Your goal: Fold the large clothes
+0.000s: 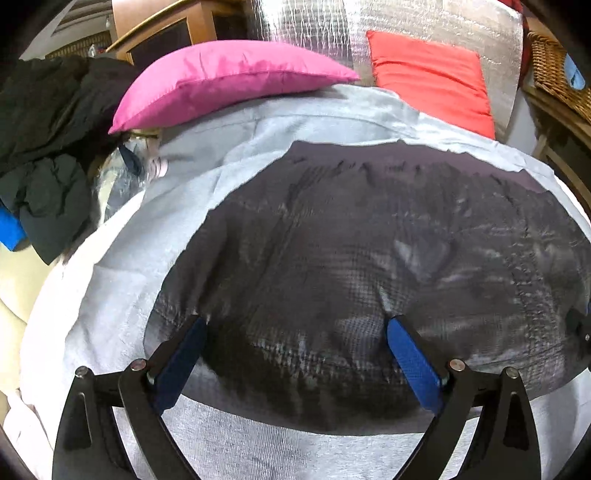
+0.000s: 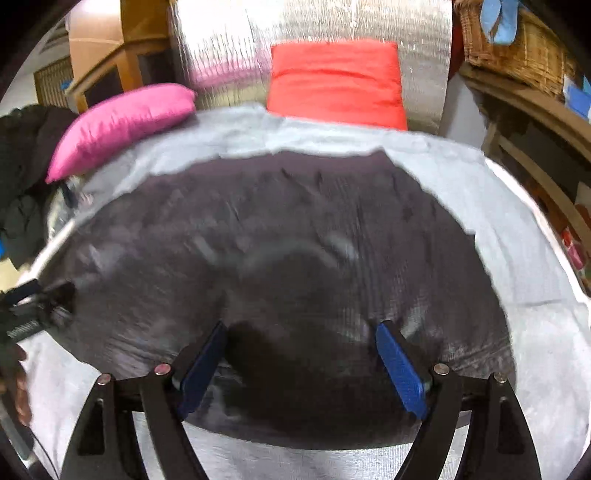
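A pale grey sheet (image 1: 122,280) is covering the surface I'm working over, with a silver quilted backing (image 1: 424,26) rising behind it and a pink cushion (image 1: 221,77) and a red cushion (image 1: 432,77) resting at the far edge. A heap of dark clothes (image 1: 48,140) is sitting off to the left, and a wicker basket (image 2: 517,48) is showing at upper right. The dark garment (image 1: 351,251) is lying spread across the sheet, filling most of both views. I'm holding the left gripper (image 1: 295,325) wide over its near part — nothing pinched, blue pads (image 1: 413,354) apart. The right gripper (image 2: 301,328) is standing wide too, fabric lying between its fingers, not clamped — that view is blurring
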